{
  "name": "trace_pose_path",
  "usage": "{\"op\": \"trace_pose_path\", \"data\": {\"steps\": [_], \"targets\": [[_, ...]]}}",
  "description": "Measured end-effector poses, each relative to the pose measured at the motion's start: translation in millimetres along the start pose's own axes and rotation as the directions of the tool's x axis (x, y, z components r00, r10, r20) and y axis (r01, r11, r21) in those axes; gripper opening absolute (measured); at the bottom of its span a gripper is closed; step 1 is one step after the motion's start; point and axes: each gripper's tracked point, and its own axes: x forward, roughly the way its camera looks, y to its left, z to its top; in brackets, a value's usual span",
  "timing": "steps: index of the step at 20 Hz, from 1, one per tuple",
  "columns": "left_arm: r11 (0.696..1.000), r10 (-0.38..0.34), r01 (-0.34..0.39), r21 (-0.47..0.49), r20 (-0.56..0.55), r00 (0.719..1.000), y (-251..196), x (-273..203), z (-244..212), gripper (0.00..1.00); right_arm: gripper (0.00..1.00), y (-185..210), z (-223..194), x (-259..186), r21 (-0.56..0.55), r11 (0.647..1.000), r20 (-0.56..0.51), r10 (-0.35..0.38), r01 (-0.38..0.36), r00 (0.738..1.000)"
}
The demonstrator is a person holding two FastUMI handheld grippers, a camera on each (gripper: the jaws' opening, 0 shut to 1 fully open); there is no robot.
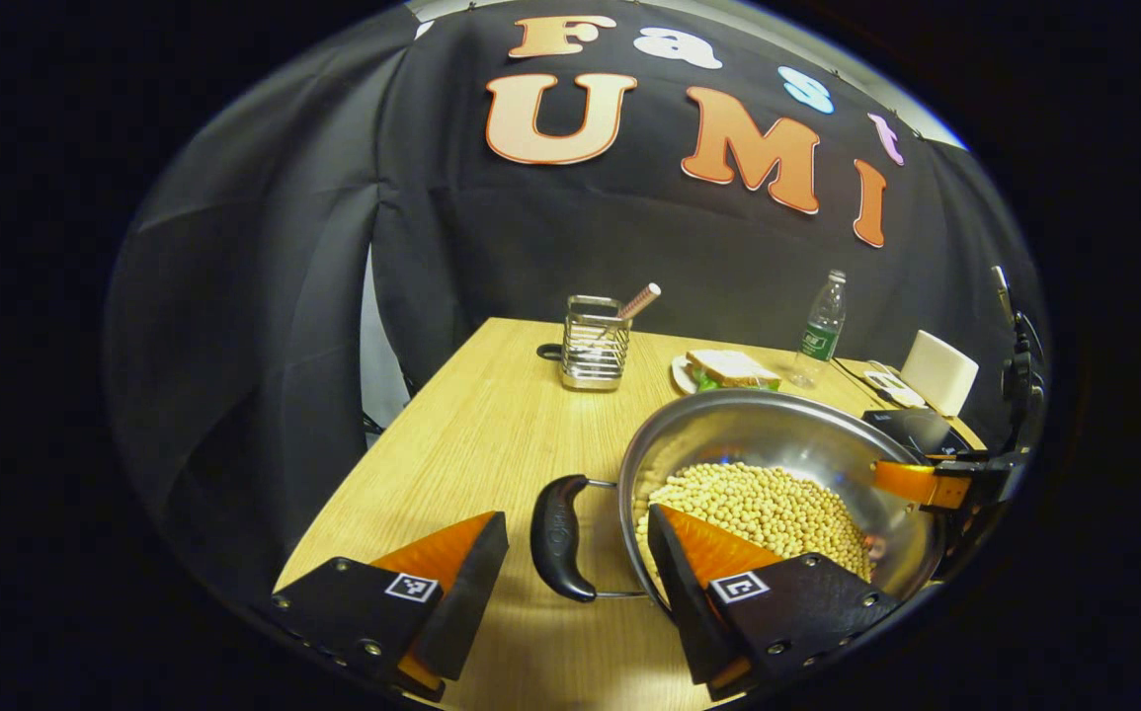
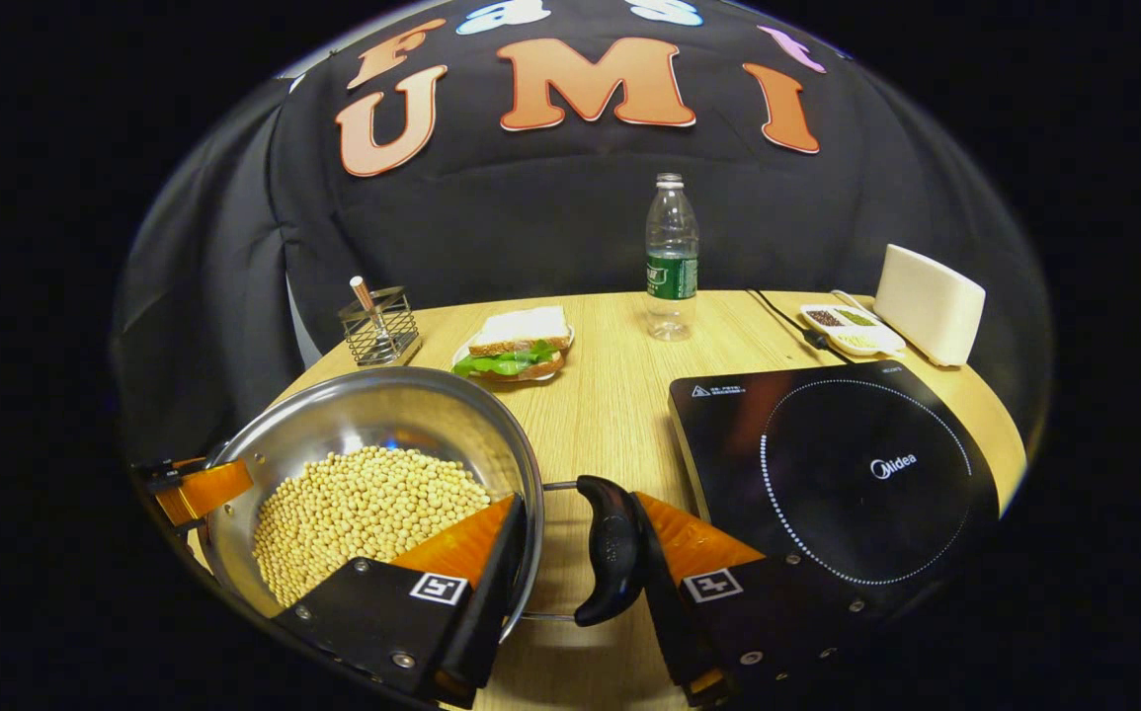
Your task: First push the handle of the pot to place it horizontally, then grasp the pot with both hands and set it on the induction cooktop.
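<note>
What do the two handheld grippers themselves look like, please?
The left gripper and the right gripper look alike. Each has two flat, wedge-shaped jaws that taper towards the tips. Each one carries a small square black-and-white marker on its top face, with round screw heads near the base.

A shiny steel pot [image 2: 372, 434] sits upright on the wooden table at about 8 o'clock in the right gripper view, round and shallow-sided, roughly half filled with pale yellow soybeans [image 2: 363, 509]. Two black loop handles on wire brackets stick out from opposite sides of its rim, one [image 1: 558, 538] toward 7 o'clock in the left gripper view. The black glass induction cooktop [image 2: 832, 474] lies flat just beside the pot at 4 o'clock, its ring of white dots bare.
</note>
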Motion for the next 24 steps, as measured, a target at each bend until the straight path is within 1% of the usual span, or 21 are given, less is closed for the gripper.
{"op": "trace_pose_path", "data": {"steps": [1,3,4,5,6,8,11,12,13,15,16,17,18,24], "targets": [[1.000,0.018,-0.018,0.002,-0.006,1.000,5,3,-1,0.71,0.64,0,0,2,-0.002,1.000,-0.002,0.001,-0.001,1.000],[0.999,0.043,-0.043,0.014,-0.008,0.999,7,3,0,0.61,0.62,0,2,1,-0.008,1.000,0.004,0.005,-0.005,1.000],[0.999,0.051,-0.051,0.011,-0.011,0.999,8,1,-1,0.60,0.61,-1,2,0,-0.004,1.000,0.000,0.009,-0.009,1.000],[0.998,0.061,-0.061,0.000,-0.011,0.998,9,-2,-1,0.55,0.56,-1,4,1,0.005,1.000,-0.002,0.016,-0.016,1.000],[0.997,0.072,-0.072,-0.011,-0.010,0.997,9,-5,0,0.54,0.57,0,3,1,0.013,1.000,-0.012,0.027,-0.027,1.000],[0.995,0.092,-0.092,-0.028,-0.023,0.996,9,-11,-3,0.51,0.53,-1,4,-3,0.015,0.999,-0.021,0.042,-0.041,0.999],[0.992,0.109,-0.111,-0.062,-0.040,0.993,6,-18,-9,0.50,0.53,-1,14,-12,0.001,0.999,0.000,0.046,-0.046,0.999],[0.991,0.110,-0.113,-0.069,-0.041,0.993,3,-22,-8,0.51,0.53,-3,18,-17,-0.003,0.999,0.007,0.049,-0.049,0.999],[0.991,0.114,-0.116,-0.073,-0.030,0.993,2,-25,-6,0.50,0.53,-5,24,-22,-0.007,0.999,0.012,0.052,-0.052,0.999],[0.991,0.118,-0.118,-0.065,-0.009,0.993,-7,-32,4,0.50,0.53,-11,30,-30,-0.004,0.998,0.025,0.059,-0.059,0.998],[0.991,0.118,-0.118,-0.061,0.002,0.993,-11,-36,10,0.50,0.48,-15,33,-35,0.003,0.998,0.031,0.063,-0.063,0.998],[0.992,0.117,-0.116,-0.056,0.013,0.993,-17,-41,17,0.49,0.48,-19,37,-40,0.013,0.998,0.036,0.065,-0.065,0.997],[0.992,0.116,-0.115,-0.050,0.025,0.993,-23,-46,24,0.50,0.53,-24,40,-46,0.023,0.997,0.041,0.067,-0.068,0.997],[0.996,0.092,-0.091,-0.010,0.058,0.994,-72,-58,53,0.49,0.53,-70,56,-73,0.067,0.996,0.071,0.053,-0.058,0.996]]}}
